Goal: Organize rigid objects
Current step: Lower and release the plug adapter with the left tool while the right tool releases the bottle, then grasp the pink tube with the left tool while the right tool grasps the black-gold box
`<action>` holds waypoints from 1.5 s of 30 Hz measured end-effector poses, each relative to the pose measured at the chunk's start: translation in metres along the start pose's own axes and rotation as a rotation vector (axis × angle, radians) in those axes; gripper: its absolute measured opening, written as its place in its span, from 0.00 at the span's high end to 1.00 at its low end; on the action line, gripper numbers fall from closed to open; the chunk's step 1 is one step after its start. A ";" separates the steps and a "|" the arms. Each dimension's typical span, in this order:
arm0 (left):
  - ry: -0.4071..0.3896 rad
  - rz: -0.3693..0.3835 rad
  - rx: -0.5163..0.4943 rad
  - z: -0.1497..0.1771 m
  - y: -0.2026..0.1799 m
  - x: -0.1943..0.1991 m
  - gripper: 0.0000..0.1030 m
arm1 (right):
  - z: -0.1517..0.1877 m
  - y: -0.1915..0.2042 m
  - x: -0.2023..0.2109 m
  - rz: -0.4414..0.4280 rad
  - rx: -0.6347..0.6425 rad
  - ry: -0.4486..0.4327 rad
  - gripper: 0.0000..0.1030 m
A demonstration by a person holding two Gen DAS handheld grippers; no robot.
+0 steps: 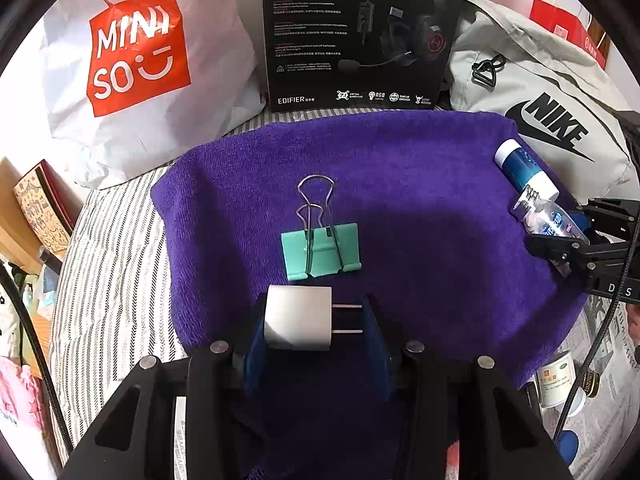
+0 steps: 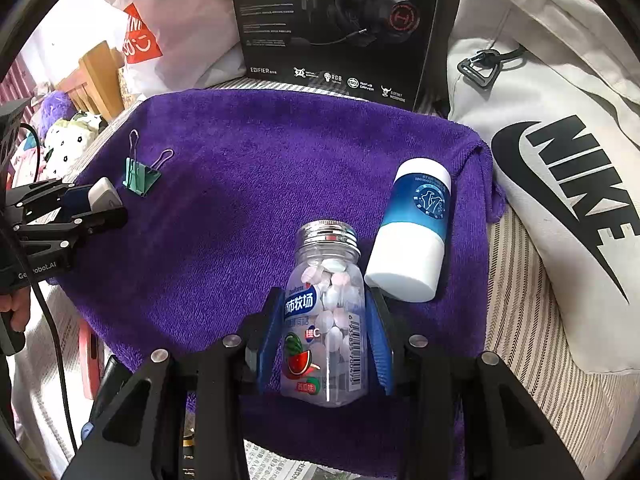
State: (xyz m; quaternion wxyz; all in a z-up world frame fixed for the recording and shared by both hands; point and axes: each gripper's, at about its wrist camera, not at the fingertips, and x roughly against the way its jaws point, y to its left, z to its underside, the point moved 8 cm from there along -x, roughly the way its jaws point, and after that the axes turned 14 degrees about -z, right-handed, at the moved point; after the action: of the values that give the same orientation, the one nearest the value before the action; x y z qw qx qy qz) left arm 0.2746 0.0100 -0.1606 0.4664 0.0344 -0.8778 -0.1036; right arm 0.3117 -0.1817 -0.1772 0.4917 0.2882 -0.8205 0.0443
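Behind everything, a white MINISO shopping bag (image 1: pixel 132 76) with its orange logo panel, a black EDIFIER headset box (image 1: pixel 360 32) printed with "RGB" and small icon labels, and a pale NIKE bag (image 2: pixel 560 184) with black lettering and swoosh stand along the far edge of a striped bed cover (image 1: pixel 116 264). Spread over the cover lies a purple towel (image 1: pixel 400 200), which carries the task's things. Lying on its side near the towel's right edge is a blue-and-white bottle (image 2: pixel 412 236) bearing a round seal whose writing is too small to read. Just beside it, the right gripper (image 2: pixel 324 344) clamps a clear candy bottle (image 2: pixel 326 320) with a silver screw cap, its blue pads pressed on both sides; the label shows Chinese characters, a watermelon picture and a barcode. The left gripper (image 1: pixel 316 332), over the towel's near-left part, is partly closed on a white plug adapter (image 1: pixel 298 318), one pad against its body and the other against the tips of its two prongs. Just ahead of it, a mint-green binder clip (image 1: pixel 320 252) rests on the towel, wire handles pointing away. The gripper body seen from the right wrist reads "robot.AI".
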 end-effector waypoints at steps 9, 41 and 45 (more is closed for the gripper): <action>0.025 0.009 -0.011 0.009 -0.006 0.005 0.41 | 0.007 -0.003 0.008 -0.022 -0.019 -0.003 0.57; 0.098 0.002 0.104 0.083 -0.054 0.064 0.39 | 0.121 0.042 0.108 -0.036 -0.102 -0.071 0.43; 0.095 -0.045 0.070 0.092 -0.048 0.067 0.39 | 0.133 0.043 0.101 -0.058 -0.125 -0.061 0.43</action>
State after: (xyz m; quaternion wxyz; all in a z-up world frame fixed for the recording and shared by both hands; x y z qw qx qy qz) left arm 0.1591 -0.0338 -0.1662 0.5036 0.0752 -0.8568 -0.0814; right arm 0.1499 -0.2373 -0.1524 0.4847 0.2819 -0.8275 -0.0299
